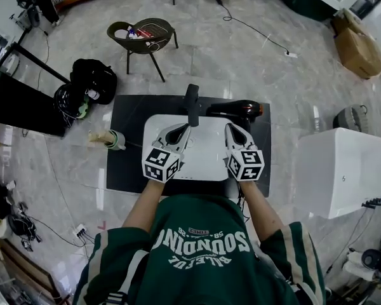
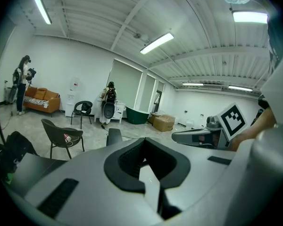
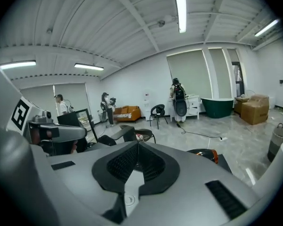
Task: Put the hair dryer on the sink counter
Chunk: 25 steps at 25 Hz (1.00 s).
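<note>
The black hair dryer (image 1: 237, 110) with an orange end lies on the black sink counter (image 1: 126, 138), at the back right behind the white basin (image 1: 203, 161). In the right gripper view the hair dryer (image 3: 206, 154) shows just past the jaws, to the right. My right gripper (image 1: 235, 131) hovers over the basin in front of the dryer, apart from it, shut and holding nothing. My left gripper (image 1: 178, 132) is beside it over the basin, near the black faucet (image 1: 192, 103). Its jaws also meet with nothing between them.
A wooden-handled brush (image 1: 107, 138) lies at the counter's left edge. A dark chair (image 1: 143, 33) and a black bag (image 1: 93, 79) stand on the floor beyond. A white cabinet (image 1: 343, 170) is to the right, cardboard boxes (image 1: 357, 43) farther back. People stand far off in both gripper views.
</note>
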Tool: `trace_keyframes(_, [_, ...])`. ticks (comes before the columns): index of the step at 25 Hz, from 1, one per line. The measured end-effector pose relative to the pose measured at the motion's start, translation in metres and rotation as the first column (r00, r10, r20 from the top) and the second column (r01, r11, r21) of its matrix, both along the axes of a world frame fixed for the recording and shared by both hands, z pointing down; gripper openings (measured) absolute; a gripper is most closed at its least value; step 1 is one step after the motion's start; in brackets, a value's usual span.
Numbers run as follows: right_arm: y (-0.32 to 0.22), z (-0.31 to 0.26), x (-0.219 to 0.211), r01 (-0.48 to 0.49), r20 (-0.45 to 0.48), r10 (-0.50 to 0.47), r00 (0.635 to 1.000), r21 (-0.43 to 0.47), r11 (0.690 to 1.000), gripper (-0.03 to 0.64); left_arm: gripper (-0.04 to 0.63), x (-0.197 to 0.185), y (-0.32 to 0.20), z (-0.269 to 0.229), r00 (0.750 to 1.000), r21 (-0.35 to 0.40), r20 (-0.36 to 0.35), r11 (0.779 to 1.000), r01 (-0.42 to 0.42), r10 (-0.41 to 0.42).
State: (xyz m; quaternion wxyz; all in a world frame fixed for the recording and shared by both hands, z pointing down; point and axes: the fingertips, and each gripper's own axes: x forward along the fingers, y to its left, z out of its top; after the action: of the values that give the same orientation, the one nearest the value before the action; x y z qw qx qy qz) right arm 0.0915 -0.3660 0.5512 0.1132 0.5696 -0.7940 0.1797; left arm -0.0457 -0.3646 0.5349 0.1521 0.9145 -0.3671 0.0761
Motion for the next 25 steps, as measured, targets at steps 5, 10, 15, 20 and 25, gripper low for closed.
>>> trace_keyframes(5, [0.006,-0.003,-0.019,0.048,-0.003,-0.048,0.999,-0.021,0.999,0.041,0.011,-0.003,0.000,0.000,1.000,0.000,0.002,1.000,-0.002,0.002])
trace_keyframes(10, [0.010,-0.020,-0.031,0.081,-0.004,-0.081,0.997,0.050,0.995,0.041,0.012,-0.009,-0.001,0.000,1.000,0.004,0.000,1.000,0.005,-0.005])
trace_keyframes(15, [0.015,-0.031,-0.048,0.140,-0.050,-0.136,0.989,0.098,0.985,0.041,0.012,-0.014,-0.003,0.000,1.000,-0.002,-0.003,1.000,0.015,-0.015])
trace_keyframes(20, [0.015,-0.031,-0.055,0.151,-0.042,-0.148,0.988,0.078,0.985,0.041,0.012,-0.018,-0.004,-0.001,1.000,-0.001,0.000,1.000,0.019,-0.019])
trace_keyframes(25, [0.014,-0.033,-0.058,0.152,-0.036,-0.150,0.988,0.068,0.986,0.041,0.011,-0.023,-0.004,0.000,1.000,0.004,0.001,0.999,0.032,-0.032])
